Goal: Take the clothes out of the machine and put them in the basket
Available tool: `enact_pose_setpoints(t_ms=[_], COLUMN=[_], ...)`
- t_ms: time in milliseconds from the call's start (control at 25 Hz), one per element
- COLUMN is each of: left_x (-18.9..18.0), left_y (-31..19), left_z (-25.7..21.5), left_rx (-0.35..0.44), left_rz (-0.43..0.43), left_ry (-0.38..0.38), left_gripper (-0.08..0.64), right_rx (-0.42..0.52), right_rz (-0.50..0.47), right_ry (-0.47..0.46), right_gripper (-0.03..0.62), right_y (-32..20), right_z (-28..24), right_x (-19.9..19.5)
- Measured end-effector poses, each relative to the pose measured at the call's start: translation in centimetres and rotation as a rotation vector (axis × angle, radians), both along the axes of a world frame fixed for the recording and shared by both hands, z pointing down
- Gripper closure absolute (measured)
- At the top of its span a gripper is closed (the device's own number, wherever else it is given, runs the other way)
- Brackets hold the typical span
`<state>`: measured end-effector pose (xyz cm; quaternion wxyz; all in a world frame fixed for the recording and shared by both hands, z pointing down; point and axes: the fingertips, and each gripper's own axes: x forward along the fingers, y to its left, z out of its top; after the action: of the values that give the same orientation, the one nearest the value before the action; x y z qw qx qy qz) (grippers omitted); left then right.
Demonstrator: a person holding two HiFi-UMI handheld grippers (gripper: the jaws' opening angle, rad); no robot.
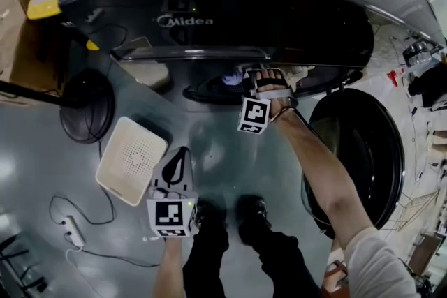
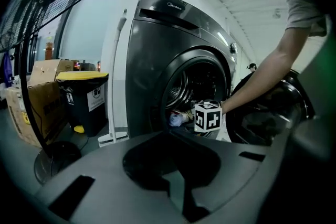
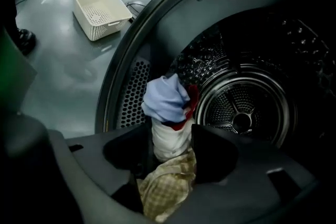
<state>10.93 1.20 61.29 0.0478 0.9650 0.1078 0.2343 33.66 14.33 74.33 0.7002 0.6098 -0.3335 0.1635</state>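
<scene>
The grey washing machine [image 1: 209, 3] stands with its round door [image 1: 363, 150] swung open to the right. At the drum mouth lie a light-blue cloth [image 3: 165, 98], a white cloth [image 3: 170, 141] and a yellow checked cloth [image 3: 168, 183]. My right gripper [image 3: 172, 136] is at the mouth, open, with the white and checked cloths lying between its jaws. In the head view the right gripper [image 1: 269, 77] reaches in beside the blue cloth [image 1: 231, 79]. My left gripper [image 1: 183, 150] hangs shut and empty over the floor, next to the white basket [image 1: 131, 159].
A floor fan [image 1: 87, 107] stands left of the machine, with a power strip [image 1: 73, 232] and cables on the floor nearby. A cardboard box [image 2: 37, 107] and a black bin with a yellow lid [image 2: 84, 97] stand further left. The person's shoes [image 1: 230, 213] are below the drum.
</scene>
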Motion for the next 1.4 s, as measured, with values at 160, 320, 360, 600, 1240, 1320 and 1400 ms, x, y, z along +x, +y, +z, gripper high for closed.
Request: enact_pose_setpoints(t_ms=[160,320,360,600,1240,1320,1400], left_x=[0.1,0.1,0.0,-0.1,-1.3,-1.7,-2.0], left_y=[-0.5,-0.6,-0.6,-0.9,1.2,1.5,1.6], left_z=[0.2,0.4,0.4,0.7,-4.3,-5.3,-6.6], left_rx=[0.010,0.021,0.021,0.018,-0.008,-0.011,-0.017], left_rz=[0.000,0.001,0.000,-0.007,0.014,0.016,0.012], left_ry=[0.004,0.009,0.006,0.000,-0.022,-0.020,-0.021], left_gripper=[0.541,0.541,0.541,0.541,0.541,0.541,0.541], right_rx=[-0.009,-0.040,-0.044,-0.043,0.042,0.059,0.083], right_rz=[0.010,0.001,-0.006,0.006,-0.015,-0.014,-0.007], right_ry=[-0.015,-0.029,-0.026,-0.018,-0.009,-0.018,-0.031], right_gripper=[0.336,0.411,0.428,0.516,0.523,0.523,0.523], right_y=[-0.1,0.1,0.2,0.4,-0.4,-0.6,-0.7], right_z=[0.4,1.4,1.6,2.2,-4.3,-5.3,-6.5], right_x=[0.9,0.7,0.5,0.3,-4.1,-4.9,-5.8])
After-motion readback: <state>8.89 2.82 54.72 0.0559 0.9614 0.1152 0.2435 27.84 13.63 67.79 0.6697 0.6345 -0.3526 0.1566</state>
